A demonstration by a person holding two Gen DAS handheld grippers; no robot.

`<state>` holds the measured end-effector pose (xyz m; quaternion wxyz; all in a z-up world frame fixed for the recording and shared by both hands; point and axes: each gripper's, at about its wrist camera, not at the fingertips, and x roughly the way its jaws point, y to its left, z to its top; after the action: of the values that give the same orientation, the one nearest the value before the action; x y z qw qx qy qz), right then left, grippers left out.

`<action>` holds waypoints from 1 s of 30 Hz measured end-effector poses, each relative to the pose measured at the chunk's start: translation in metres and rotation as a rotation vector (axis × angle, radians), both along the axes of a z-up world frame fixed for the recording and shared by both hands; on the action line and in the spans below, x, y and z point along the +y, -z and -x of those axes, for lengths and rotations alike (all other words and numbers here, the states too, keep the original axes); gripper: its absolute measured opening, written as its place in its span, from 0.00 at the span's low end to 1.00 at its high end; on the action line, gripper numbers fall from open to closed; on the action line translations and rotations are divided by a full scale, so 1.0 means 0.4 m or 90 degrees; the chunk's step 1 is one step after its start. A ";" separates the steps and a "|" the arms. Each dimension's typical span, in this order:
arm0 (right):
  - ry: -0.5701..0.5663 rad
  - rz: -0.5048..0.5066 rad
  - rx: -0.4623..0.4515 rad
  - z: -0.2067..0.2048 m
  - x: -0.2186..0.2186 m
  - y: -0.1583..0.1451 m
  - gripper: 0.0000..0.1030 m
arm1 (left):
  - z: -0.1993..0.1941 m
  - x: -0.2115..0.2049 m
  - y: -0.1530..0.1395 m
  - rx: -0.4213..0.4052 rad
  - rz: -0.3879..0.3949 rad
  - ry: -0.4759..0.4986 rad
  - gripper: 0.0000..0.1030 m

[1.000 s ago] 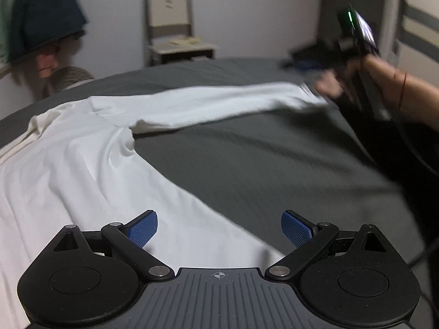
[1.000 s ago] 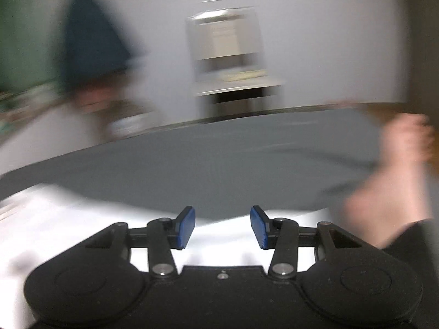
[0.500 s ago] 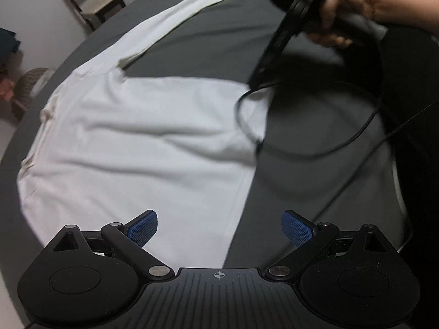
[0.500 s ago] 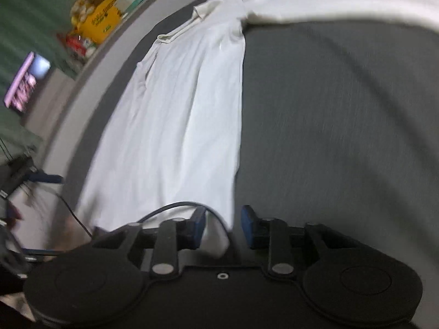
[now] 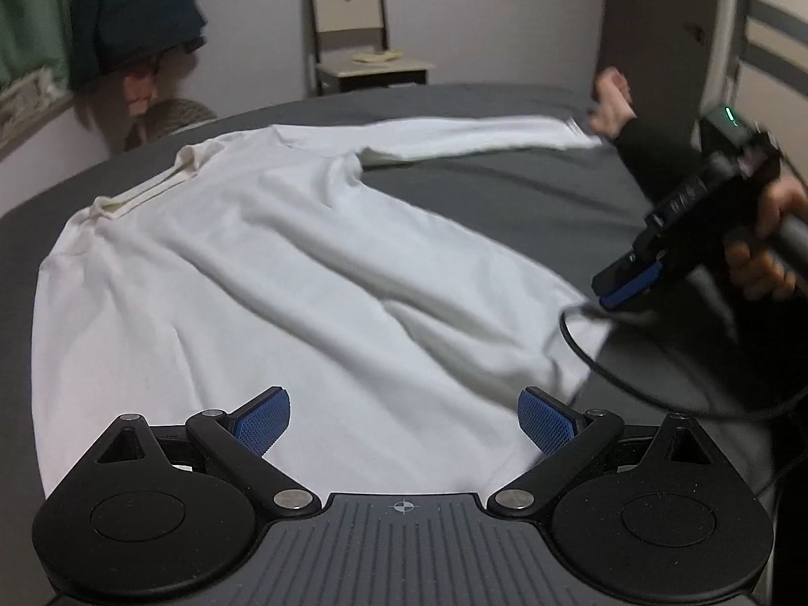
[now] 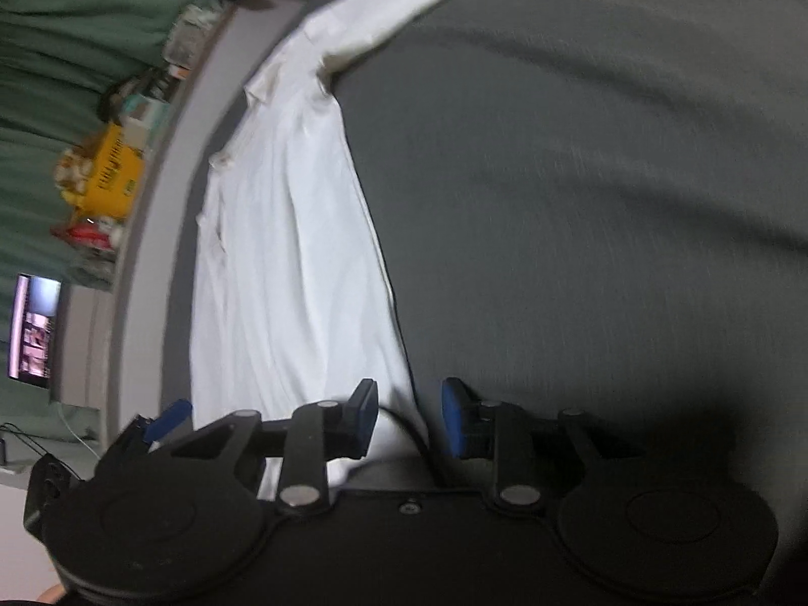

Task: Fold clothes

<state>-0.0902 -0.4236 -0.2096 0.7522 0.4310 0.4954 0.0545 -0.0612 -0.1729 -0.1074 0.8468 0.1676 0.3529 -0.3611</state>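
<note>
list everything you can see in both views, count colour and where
shirt: 1, white, long-sleeved, spread flat on the bed, one sleeve stretched out
bed cover: 1, dark grey, under the shirt
chair: 1, pale wood, against the far wall
hanging garment: 1, dark blue, upper left on the wall
yellow box: 1, on a shelf by the green curtain
screen: 1, lit, beside the bed
cable: 1, black, across the shirt's hem corner
left gripper: open, over the hem
right gripper: jaws opening, the shirt's edge between them
</note>
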 end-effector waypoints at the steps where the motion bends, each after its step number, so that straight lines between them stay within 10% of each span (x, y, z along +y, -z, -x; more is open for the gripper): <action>1: 0.001 0.005 0.001 0.002 0.010 -0.001 0.27 | 0.010 -0.009 0.012 0.010 0.000 0.010 0.95; 13: 0.083 -0.081 -0.006 -0.026 0.006 0.072 0.06 | 0.117 0.030 -0.017 -0.036 0.010 0.070 0.95; 25: 0.032 0.067 -0.106 0.051 0.015 -0.126 0.04 | 0.097 0.090 -0.037 -0.065 0.000 -0.027 0.95; 30: 0.004 0.134 -0.011 0.032 -0.002 -0.110 0.01 | 0.049 0.097 -0.013 -0.014 -0.013 -0.071 0.95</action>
<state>-0.1029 -0.4246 -0.1657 0.7975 0.3511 0.4906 0.0033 -0.0809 -0.1343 -0.1020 0.8677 0.1606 0.3559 -0.3076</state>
